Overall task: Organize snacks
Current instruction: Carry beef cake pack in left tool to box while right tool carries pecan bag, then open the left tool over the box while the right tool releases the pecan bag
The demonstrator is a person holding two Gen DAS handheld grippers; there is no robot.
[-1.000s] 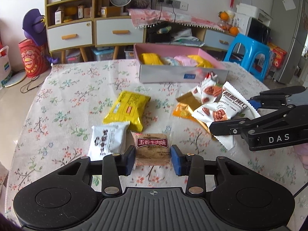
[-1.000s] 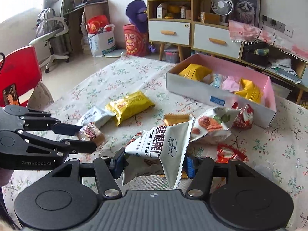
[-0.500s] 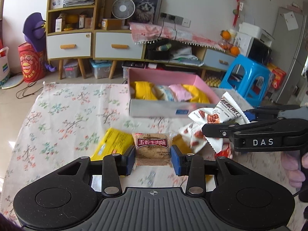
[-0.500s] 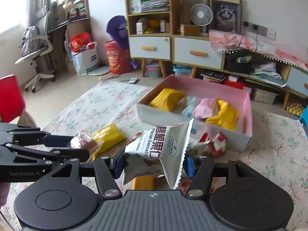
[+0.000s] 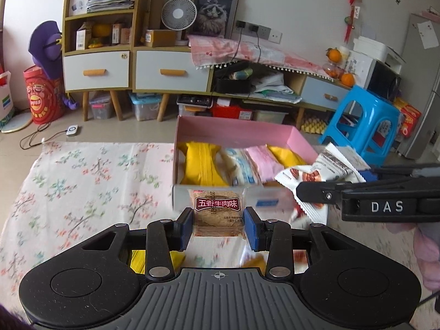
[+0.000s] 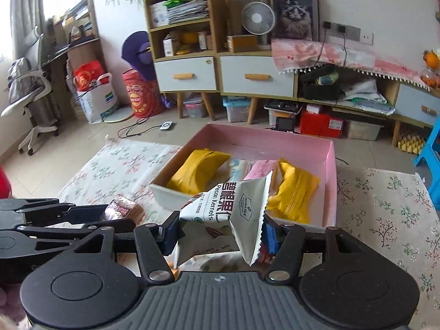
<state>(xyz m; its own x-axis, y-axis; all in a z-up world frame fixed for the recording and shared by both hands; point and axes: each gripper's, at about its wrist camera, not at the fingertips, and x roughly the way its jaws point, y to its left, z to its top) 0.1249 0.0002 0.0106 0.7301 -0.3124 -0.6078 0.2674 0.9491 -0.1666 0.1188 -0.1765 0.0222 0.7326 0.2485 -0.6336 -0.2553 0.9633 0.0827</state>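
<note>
Over the tabletop (image 5: 82,181) in the left wrist view, the left gripper (image 5: 218,224) has its fingers closed on a beef biscuit packet (image 5: 218,212), held just short of the pink box (image 5: 236,128). From the right wrist view, the right gripper (image 6: 220,232) pinches a pecan packet (image 6: 233,209) near the box's front wall. Step in hand: carry to box; next, judged, move each packet past the wall, above a gap, then open.

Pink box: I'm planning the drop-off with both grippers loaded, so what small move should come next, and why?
Probably carry both forward over the pink box before opening. The left gripper clamps the biscuit packet short of the box's near wall, and the right gripper grips the pecan kernel bag just at that wall, not over the free floor inside.
</note>
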